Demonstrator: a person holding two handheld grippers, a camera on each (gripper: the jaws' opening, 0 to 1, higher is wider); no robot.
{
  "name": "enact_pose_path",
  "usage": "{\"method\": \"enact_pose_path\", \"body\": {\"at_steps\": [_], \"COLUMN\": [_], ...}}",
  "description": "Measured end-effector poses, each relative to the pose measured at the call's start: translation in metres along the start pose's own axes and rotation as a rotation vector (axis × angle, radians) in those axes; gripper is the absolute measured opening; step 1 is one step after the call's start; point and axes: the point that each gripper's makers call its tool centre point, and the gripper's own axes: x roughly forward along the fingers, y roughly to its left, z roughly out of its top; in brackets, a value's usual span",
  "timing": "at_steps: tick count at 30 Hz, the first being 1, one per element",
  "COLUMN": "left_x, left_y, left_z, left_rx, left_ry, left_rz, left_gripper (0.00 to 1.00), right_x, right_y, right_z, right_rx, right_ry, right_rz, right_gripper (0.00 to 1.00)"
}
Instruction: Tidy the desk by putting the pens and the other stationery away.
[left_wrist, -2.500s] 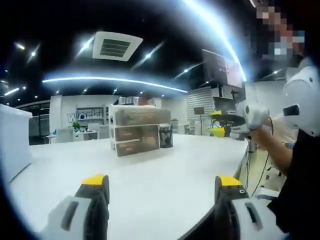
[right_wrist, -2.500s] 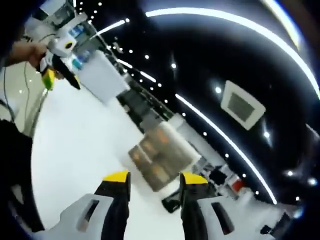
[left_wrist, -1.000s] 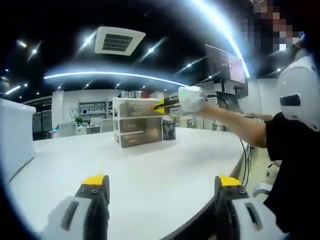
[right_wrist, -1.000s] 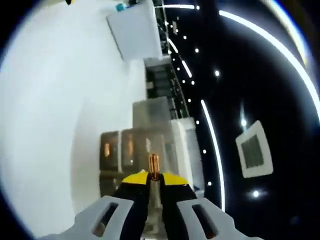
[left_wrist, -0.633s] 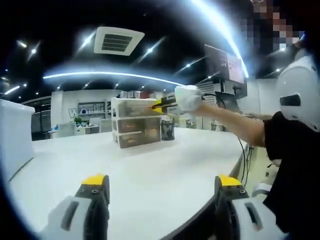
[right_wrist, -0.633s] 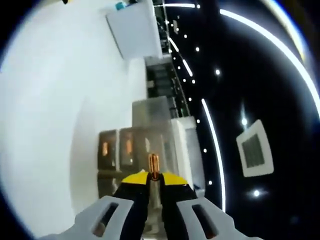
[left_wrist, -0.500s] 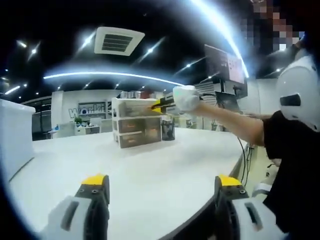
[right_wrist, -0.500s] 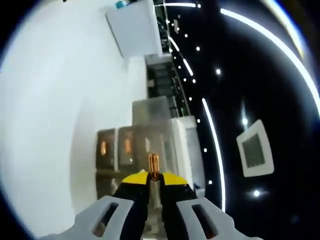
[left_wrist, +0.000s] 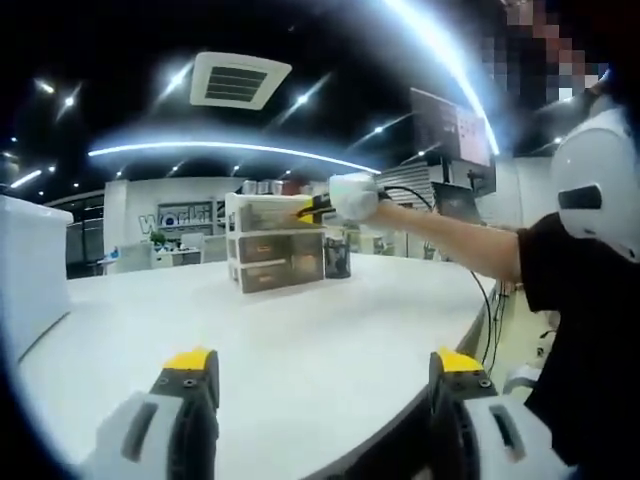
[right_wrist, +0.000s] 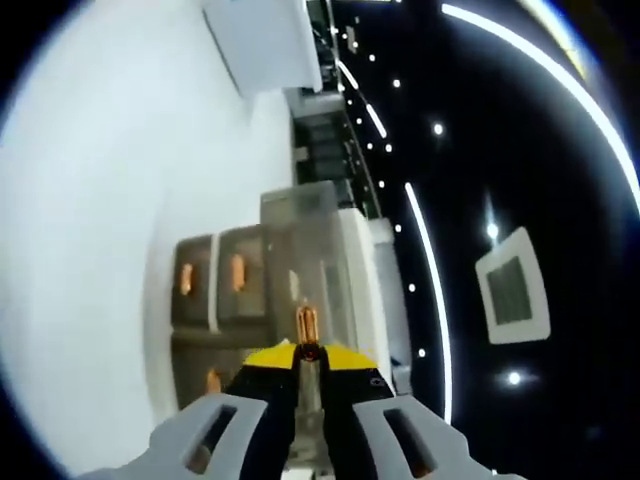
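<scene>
Right gripper (right_wrist: 307, 352) jaws clenched on one pen (right_wrist: 306, 330), probably; left gripper (left_wrist: 322, 378) jaws released.

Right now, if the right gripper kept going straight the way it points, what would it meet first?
Most likely the drawer unit. The right gripper is shut on a pen whose tip aims at the unit's top drawer, so the pen would touch before the jaws. Depth is unclear.
</scene>
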Motion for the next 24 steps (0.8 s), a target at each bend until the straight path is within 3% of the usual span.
{"method": "enact_pose_path", "body": {"at_steps": [24], "left_x": [0.001], "left_y": [0.004], "left_z": [-0.004], "left_rx": [-0.009], "left_ry": [0.011], "left_rz": [0.011], "left_gripper": [0.85], "right_x": [0.034], "right_y": [-0.007], "right_z": [-0.016], "right_rx": [-0.015], "right_ry": [0.042], "right_rz": [-0.017], "right_gripper": [0.07]}}
